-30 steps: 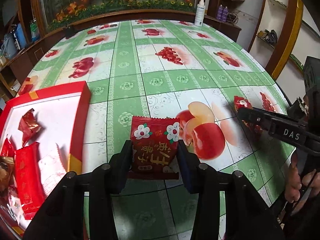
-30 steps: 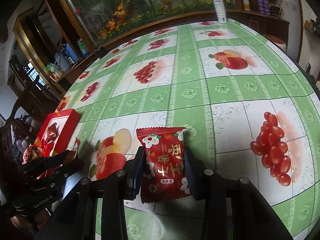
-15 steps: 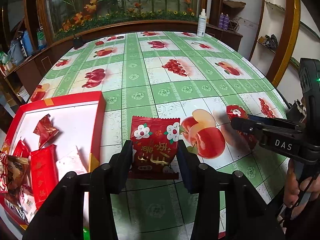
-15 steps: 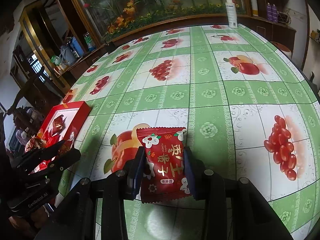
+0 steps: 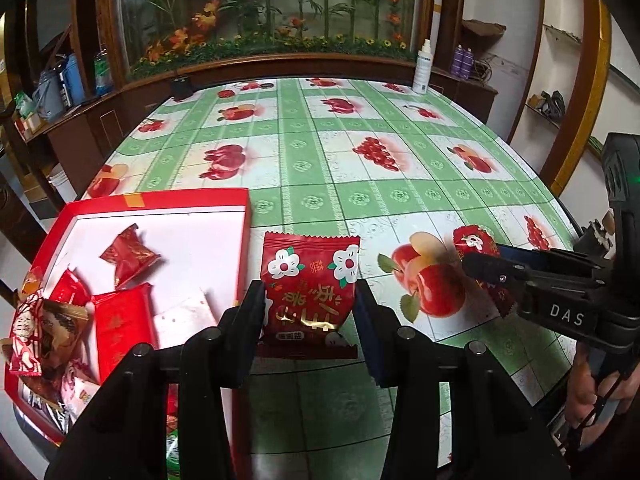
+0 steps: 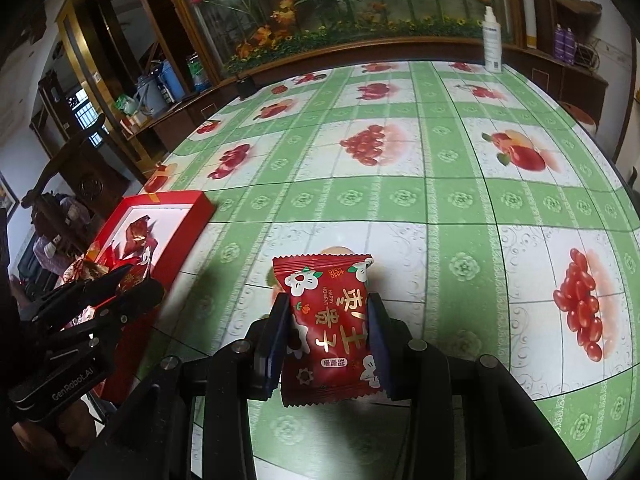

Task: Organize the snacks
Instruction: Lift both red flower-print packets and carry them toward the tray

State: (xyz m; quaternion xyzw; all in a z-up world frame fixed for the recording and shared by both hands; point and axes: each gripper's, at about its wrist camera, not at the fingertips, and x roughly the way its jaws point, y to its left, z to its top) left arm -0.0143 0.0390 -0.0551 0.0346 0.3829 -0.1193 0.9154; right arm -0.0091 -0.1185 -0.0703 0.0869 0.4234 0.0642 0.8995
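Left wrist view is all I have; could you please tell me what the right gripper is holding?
Observer: The right gripper is shut on a red snack packet with white flowers; its fingers press the packet's two side edges.
Operator: Thank you. Is it the same sort as the left packet?
Observer: It looks so: like the left packet, it has a red wrapper and gold characters, and its face also reads HAPPY MOMENT.
Operator: And where is the box from there?
Observer: The red box lies on the table, to the packet's left in that view, with the left gripper in front of it.
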